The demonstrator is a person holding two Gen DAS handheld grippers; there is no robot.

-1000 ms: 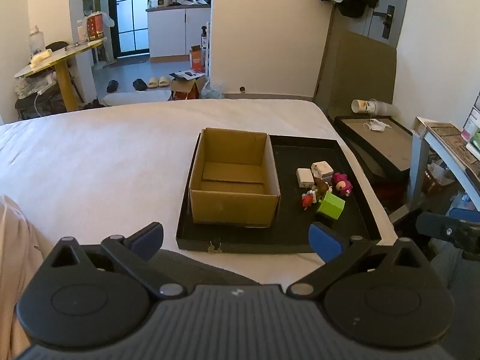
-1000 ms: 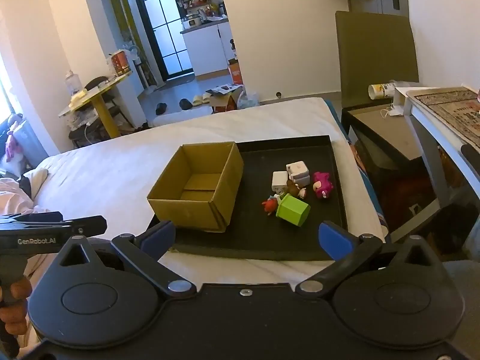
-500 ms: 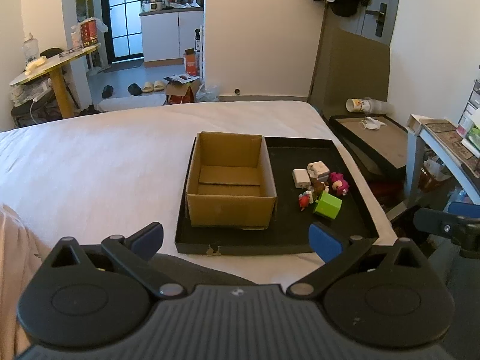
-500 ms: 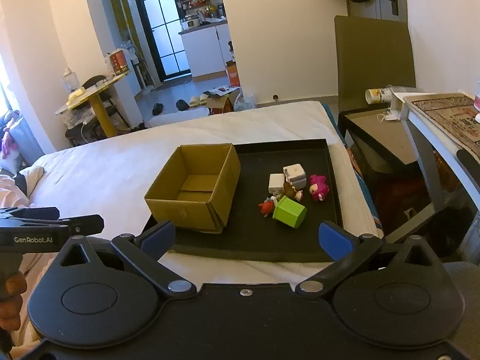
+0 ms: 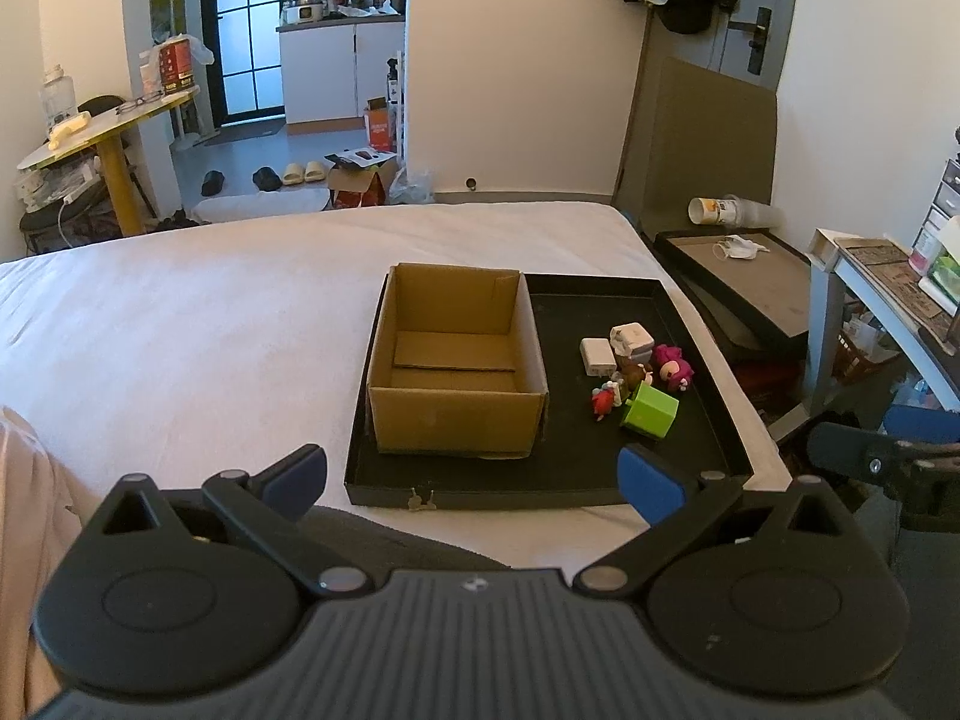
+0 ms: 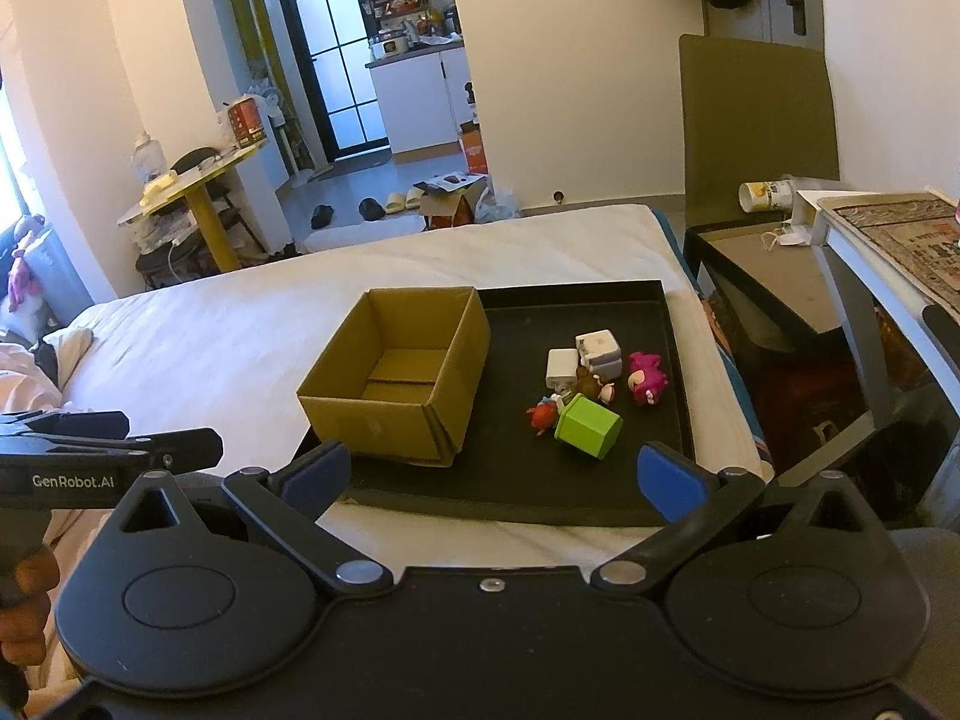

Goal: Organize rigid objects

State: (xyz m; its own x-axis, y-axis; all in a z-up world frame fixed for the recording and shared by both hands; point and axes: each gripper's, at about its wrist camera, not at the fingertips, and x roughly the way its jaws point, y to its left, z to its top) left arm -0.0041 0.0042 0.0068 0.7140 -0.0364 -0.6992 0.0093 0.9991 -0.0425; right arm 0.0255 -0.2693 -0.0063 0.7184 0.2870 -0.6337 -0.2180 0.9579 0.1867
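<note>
**Both grippers held back from a tray of small objects on a bed**

A shallow black rectangular tray (image 5: 540,483) lies on a white bed sheet (image 5: 210,324). On its left half stands an open brown cardboard box (image 5: 456,414), empty, with only its folded bottom flaps showing. On the tray's right half, apart from the box, a tight cluster of small rigid objects rests on the tray floor: a lime-green plastic cube (image 6: 587,425) tilted on one edge at the near side; a small red figurine (image 6: 542,417) just beside it to the left; two white blocky adapters, one flat (image 6: 561,367) and one cubic (image 6: 597,347); a small brown figurine (image 6: 591,385) between them and the cube; and a magenta plush-like figurine (image 6: 647,378) at the right. Whether the pieces touch one another is hard to tell at this size.

The left gripper (image 5: 473,471), with blue-tipped black fingers, is spread wide and holds nothing; it hovers short of the tray's near edge. The right gripper (image 6: 491,471) is likewise spread wide and empty, near the same edge. A hand (image 6: 24,606) grips the left tool's handle at the lower left of the right wrist view.
</note>
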